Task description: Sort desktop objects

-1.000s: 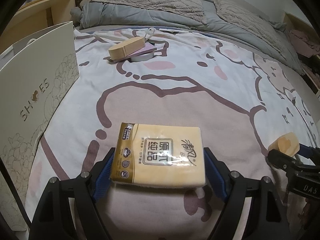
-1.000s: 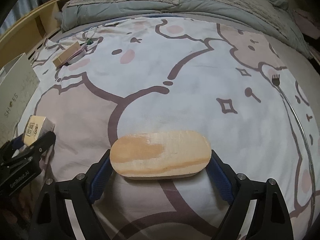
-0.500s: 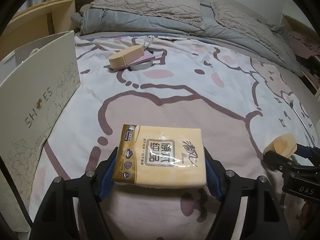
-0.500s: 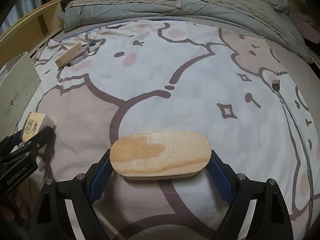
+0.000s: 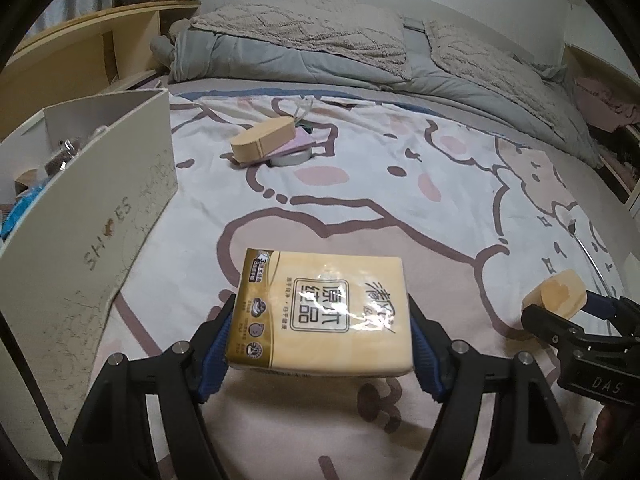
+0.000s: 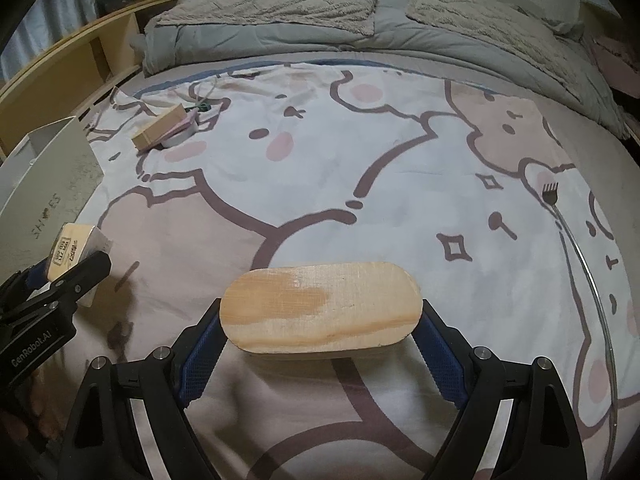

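Left gripper [image 5: 320, 336] clamped on a yellow tissue pack [image 5: 320, 316], blue pads pressing both short sides, pack lifted clear of the bed sheet [image 5: 400, 184]. Right gripper [image 6: 320, 336] clamped on an oval wooden block [image 6: 320, 308], pads on its two rounded ends, jaws set wide around it. Each gripper shows in the other's view: the right one with its block off to the left gripper's right, the left one with its pack off to the right gripper's left.

Surface under both is a bed, not a counter. Sheet is white with big pink and brown cartoon outlines, pink blotches, small star and fork motifs toward the right.

Just left of the left gripper: a tall white shoe box [image 5: 92, 216], open top, "SHOES" printed on the side, blue and dark items inside, too hidden to identify.

Farther ahead, left of centre: a second wooden block [image 5: 264, 144] lying tilted on a pink notebook [image 5: 298, 144], itself on a round white thing [image 5: 290, 158]; a thin cord just behind.

Far end: folded grey duvet [image 5: 304, 68], two knitted pillows [image 5: 304, 28] on it, white wall behind. Wooden shelf unit [image 5: 80, 60] along the far left.
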The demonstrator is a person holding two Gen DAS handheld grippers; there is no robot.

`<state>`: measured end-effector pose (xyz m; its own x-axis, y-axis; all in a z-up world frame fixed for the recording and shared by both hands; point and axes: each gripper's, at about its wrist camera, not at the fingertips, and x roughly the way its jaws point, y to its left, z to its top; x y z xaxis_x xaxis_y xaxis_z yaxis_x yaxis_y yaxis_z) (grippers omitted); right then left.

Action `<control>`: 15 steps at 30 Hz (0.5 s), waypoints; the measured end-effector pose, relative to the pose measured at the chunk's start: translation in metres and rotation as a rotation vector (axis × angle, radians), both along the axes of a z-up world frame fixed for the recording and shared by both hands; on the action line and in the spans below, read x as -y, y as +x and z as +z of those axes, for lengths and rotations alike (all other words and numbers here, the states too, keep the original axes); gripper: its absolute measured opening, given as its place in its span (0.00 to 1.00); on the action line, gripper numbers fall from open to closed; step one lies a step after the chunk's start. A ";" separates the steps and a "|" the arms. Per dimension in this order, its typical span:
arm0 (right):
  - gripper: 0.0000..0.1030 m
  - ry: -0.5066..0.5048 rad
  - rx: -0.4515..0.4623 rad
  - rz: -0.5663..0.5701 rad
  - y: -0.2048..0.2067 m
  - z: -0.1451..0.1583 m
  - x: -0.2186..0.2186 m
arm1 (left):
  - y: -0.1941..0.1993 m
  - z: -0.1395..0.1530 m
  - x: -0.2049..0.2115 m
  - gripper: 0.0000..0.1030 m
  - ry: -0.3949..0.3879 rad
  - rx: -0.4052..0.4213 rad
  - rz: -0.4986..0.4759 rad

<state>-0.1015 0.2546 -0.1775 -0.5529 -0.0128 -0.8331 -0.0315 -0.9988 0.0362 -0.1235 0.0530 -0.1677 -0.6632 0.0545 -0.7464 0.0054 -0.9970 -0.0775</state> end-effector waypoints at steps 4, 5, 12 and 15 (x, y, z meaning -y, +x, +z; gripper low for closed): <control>0.87 0.007 -0.029 0.021 0.001 0.012 0.006 | 0.005 0.012 0.003 0.73 -0.008 -0.022 0.011; 0.87 0.008 -0.041 0.029 0.002 0.016 0.008 | 0.005 0.015 0.004 0.73 -0.008 -0.027 0.014; 0.87 0.006 -0.101 0.071 0.005 0.044 0.018 | 0.013 0.042 0.008 0.73 -0.020 -0.078 0.018; 0.87 0.004 -0.129 0.082 0.006 0.057 0.022 | 0.016 0.054 0.009 0.73 -0.016 -0.095 0.017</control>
<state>-0.0958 0.2329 -0.1207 -0.6529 -0.0589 -0.7551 0.0548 -0.9980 0.0305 -0.1080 0.0437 -0.1142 -0.7320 0.0310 -0.6806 0.0157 -0.9979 -0.0623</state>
